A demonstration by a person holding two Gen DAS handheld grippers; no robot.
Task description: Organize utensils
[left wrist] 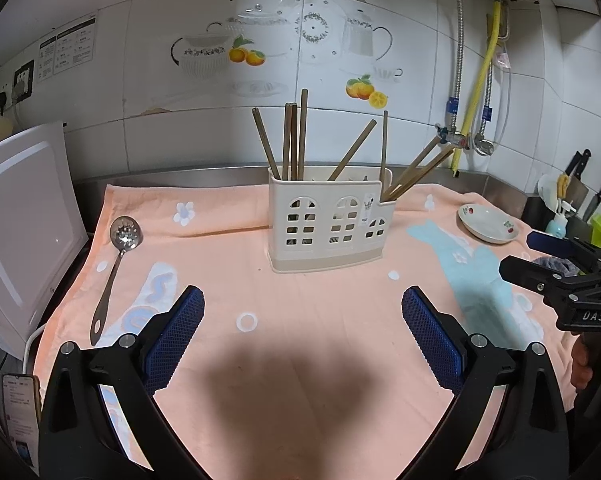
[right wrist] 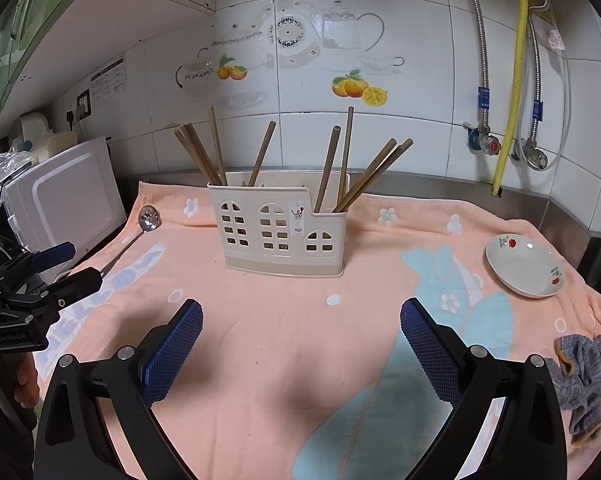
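Hovering my left gripper (left wrist: 302,308) and right gripper (right wrist: 300,320), both spread wide, gripping nothing. Chopsticks (left wrist: 292,144) standing in cream utensil holder (left wrist: 328,224) at 12 o'clock; slotted spoon (left wrist: 116,268) lying at 10 o'clock on peach towel (left wrist: 300,360).

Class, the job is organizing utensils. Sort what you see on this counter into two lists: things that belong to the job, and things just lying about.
Belong to the job:
slotted spoon
chopsticks
utensil holder

Just lying about:
small dish
grey cloth
towel
white appliance
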